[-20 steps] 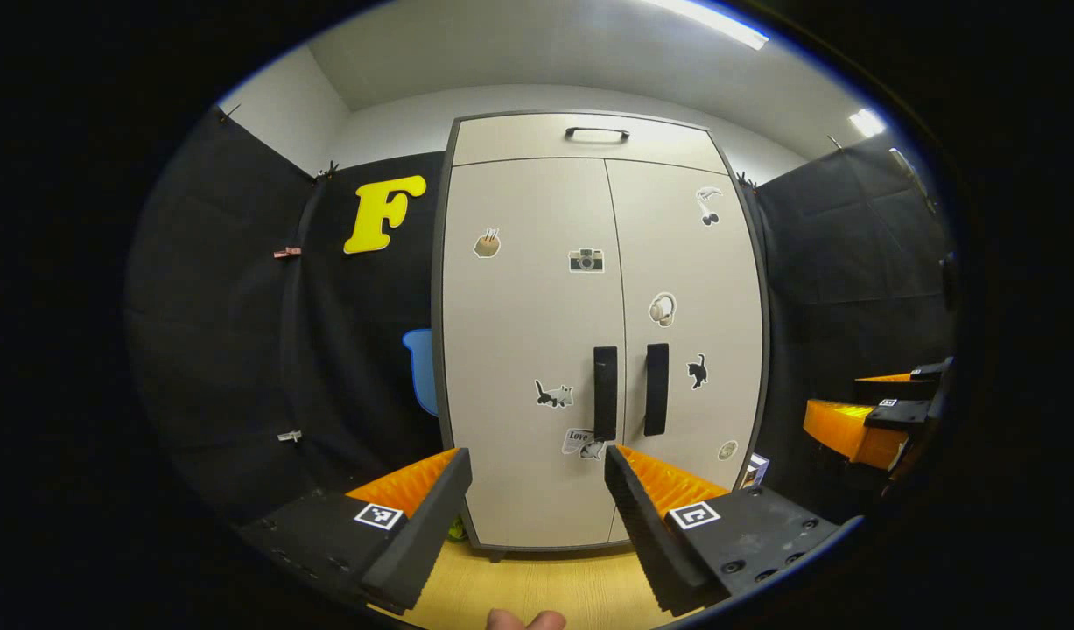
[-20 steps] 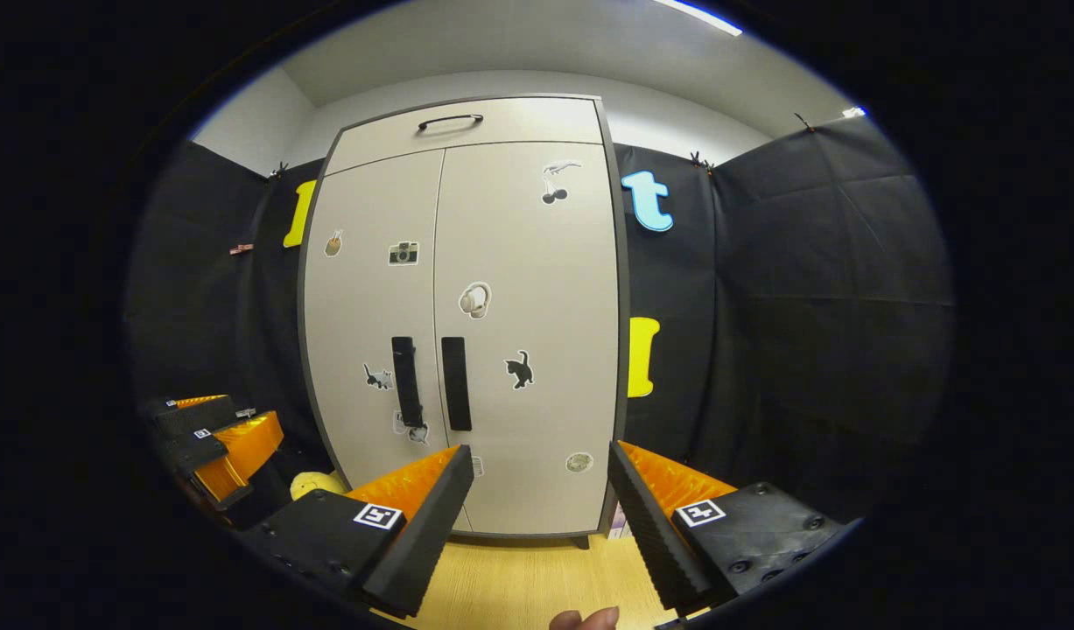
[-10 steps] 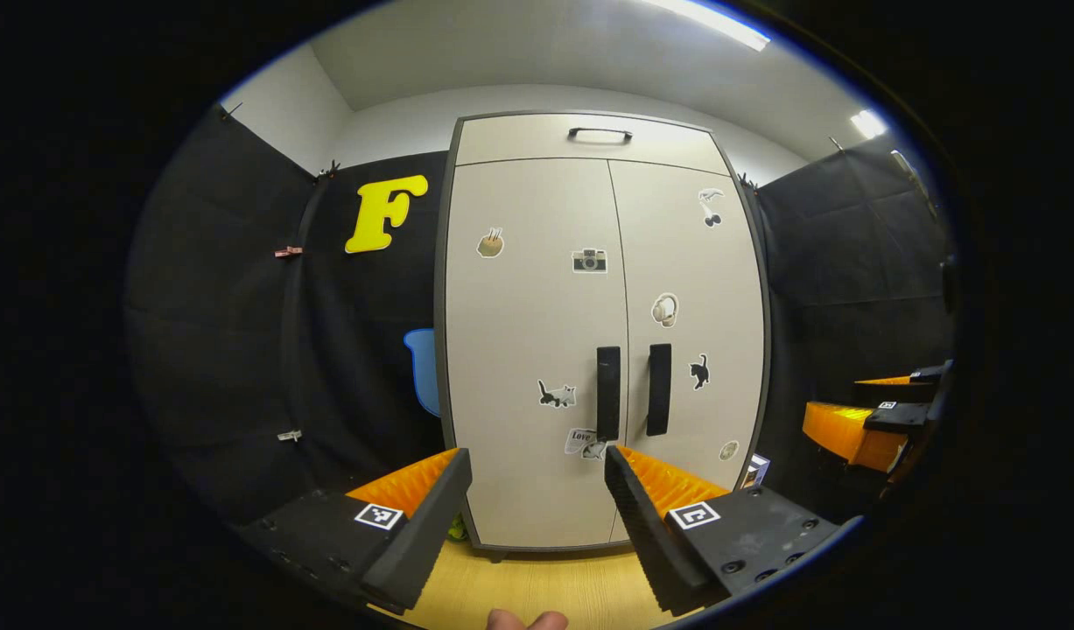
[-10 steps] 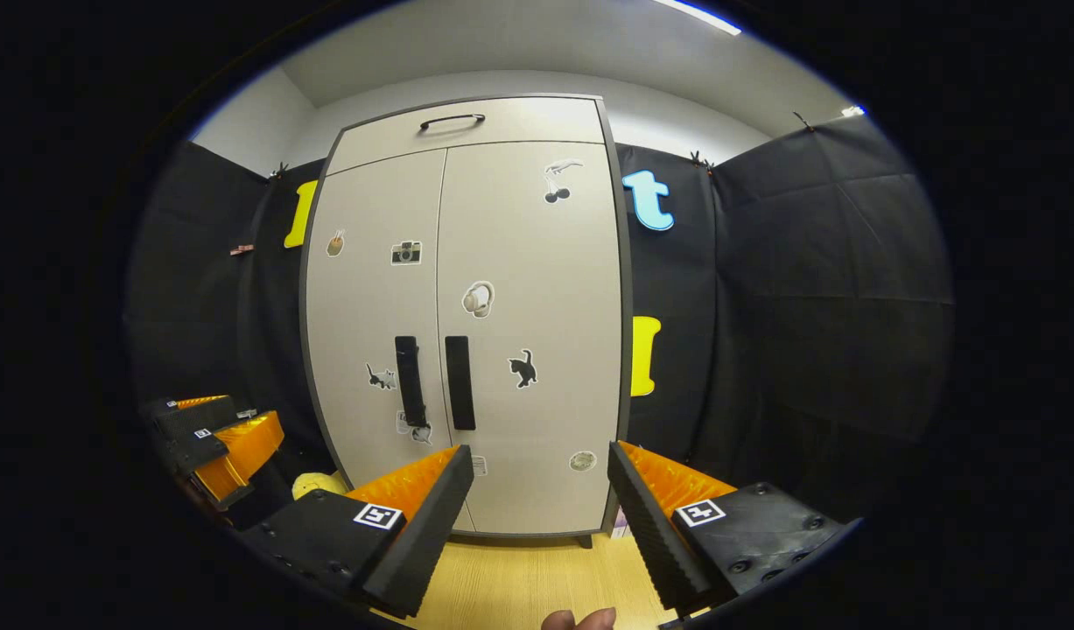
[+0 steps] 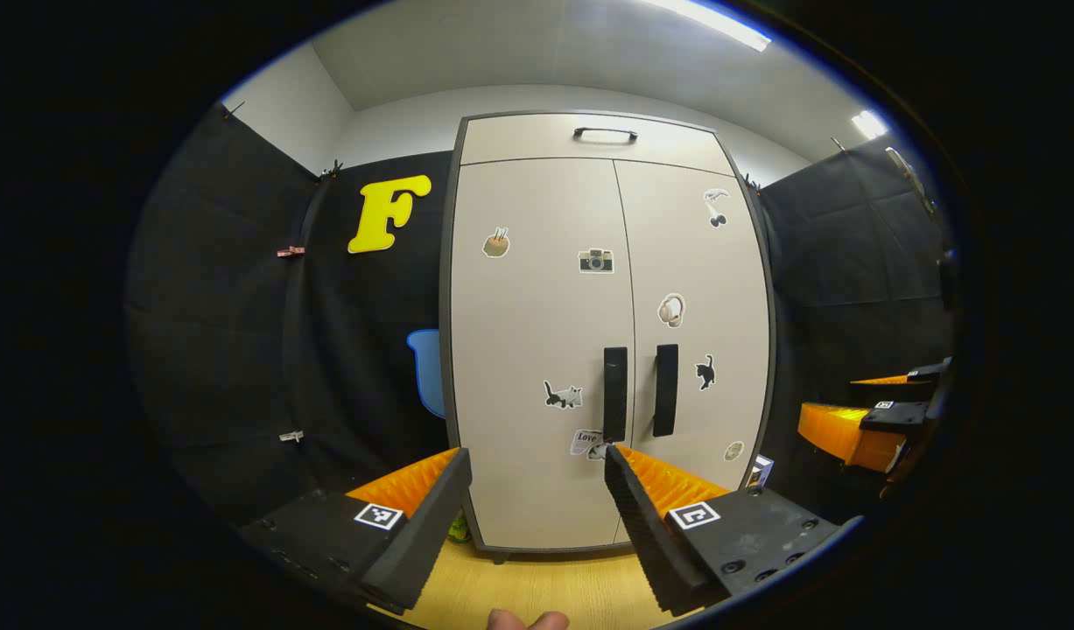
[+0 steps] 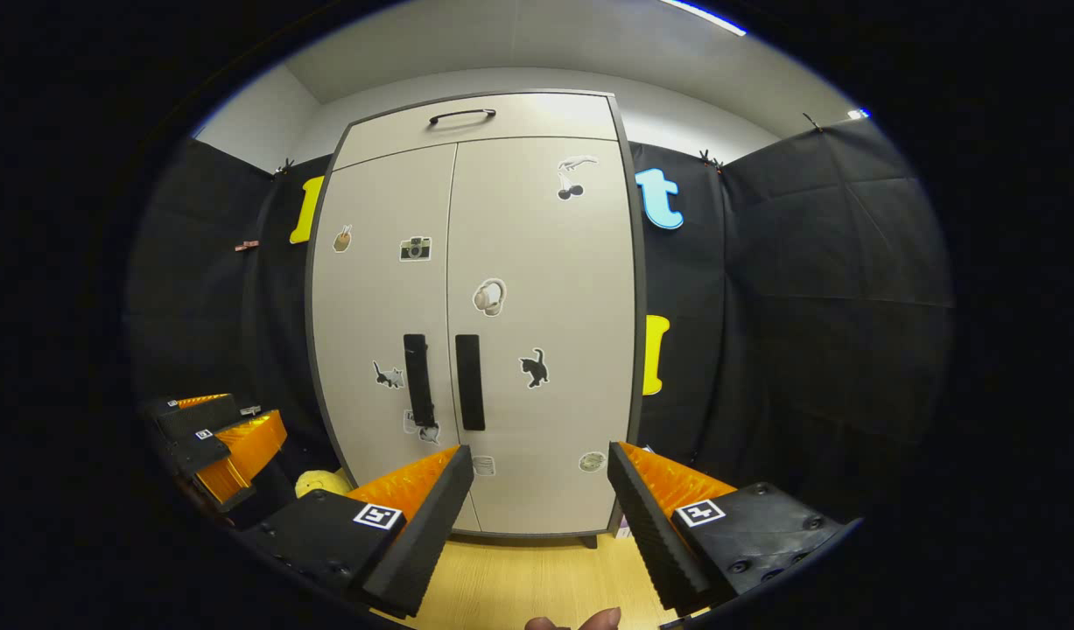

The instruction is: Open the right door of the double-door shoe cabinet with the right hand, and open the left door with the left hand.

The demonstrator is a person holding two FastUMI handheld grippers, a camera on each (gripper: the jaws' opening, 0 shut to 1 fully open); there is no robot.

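Left gripper view
- Shoe cabinet [image 5: 607, 332]: stands straight ahead on the wooden floor [image 5: 554, 586], pale, with a dark frame.
- Left door [image 5: 537, 350]: shut, flush with its neighbour.
- Right door [image 5: 698, 324]: shut.
- Left handle [image 5: 614, 394]: dark upright bar just beside the centre seam.
- Right handle [image 5: 665, 389]: dark upright bar on the far side of the seam, near the left one.
- Top drawer [image 5: 589, 140]: closed, with a small dark pull.
- Left gripper [image 5: 537, 507]: jaws spread wide with nothing between them, well apart from the cabinet.
- Right gripper [image 5: 878, 420]: at the right edge, away from the doors; whether its jaws are apart is hard to tell from here.

Right gripper view
- Shoe cabinet [image 6: 475, 315]: ahead and a little left of centre, both doors shut.
- Right handle [image 6: 469, 381]: upright by the seam, untouched.
- Left handle [image 6: 419, 380]: just beside it.
- Right gripper [image 6: 537, 507]: jaws parted wide, holding nothing, short of the cabinet.
- Left gripper [image 6: 213, 437]: low at the left edge, apart from the doors.
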